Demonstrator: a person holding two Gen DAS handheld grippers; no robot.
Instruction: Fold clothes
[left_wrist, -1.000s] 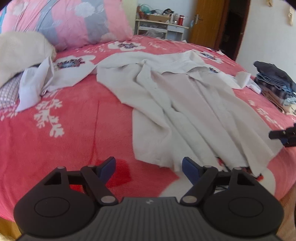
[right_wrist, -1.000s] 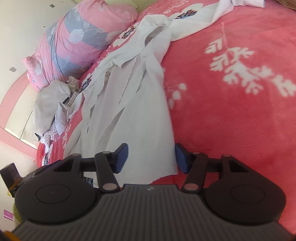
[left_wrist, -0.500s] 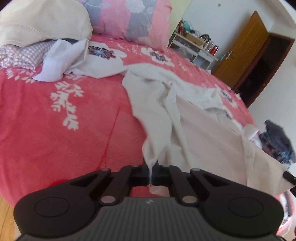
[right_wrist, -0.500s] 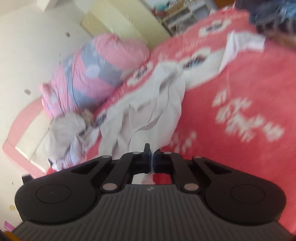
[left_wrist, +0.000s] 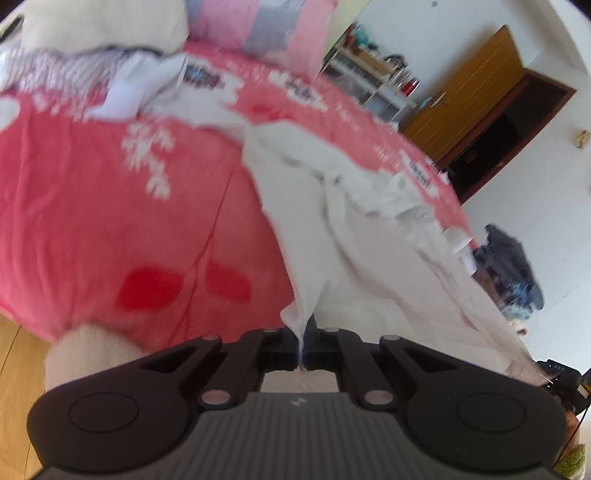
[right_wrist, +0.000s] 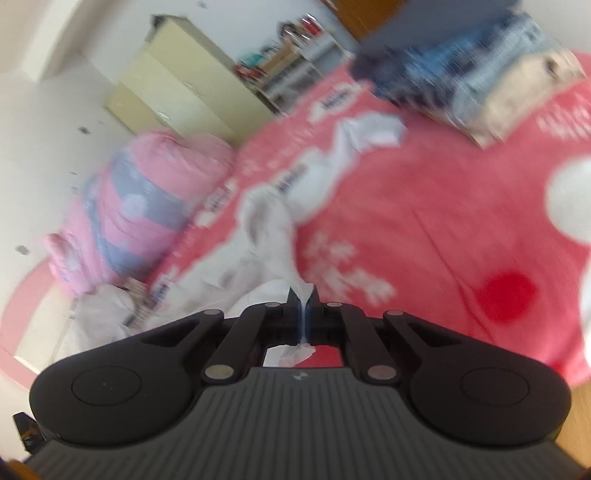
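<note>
A white shirt (left_wrist: 373, 236) lies stretched over the red flowered bed (left_wrist: 110, 206). My left gripper (left_wrist: 303, 343) is shut on one bottom corner of the shirt, and the cloth runs taut away from the jaws. My right gripper (right_wrist: 303, 317) is shut on the other bottom corner of the shirt (right_wrist: 266, 229), which also pulls away toward the pillow. Both corners are lifted off the bed near its front edge. Both views are blurred by motion.
A pink and grey pillow (right_wrist: 147, 206) and a heap of pale clothes (left_wrist: 92, 40) lie at the head of the bed. A pile of dark and blue clothes (left_wrist: 513, 266) sits at the far side. A wooden door (left_wrist: 469, 96) and shelf (left_wrist: 373, 81) stand beyond.
Both grippers were open over the shirt's bottom edge a second ago. They have shut on its two corners and pulled back, lifting and stretching the shirt.
</note>
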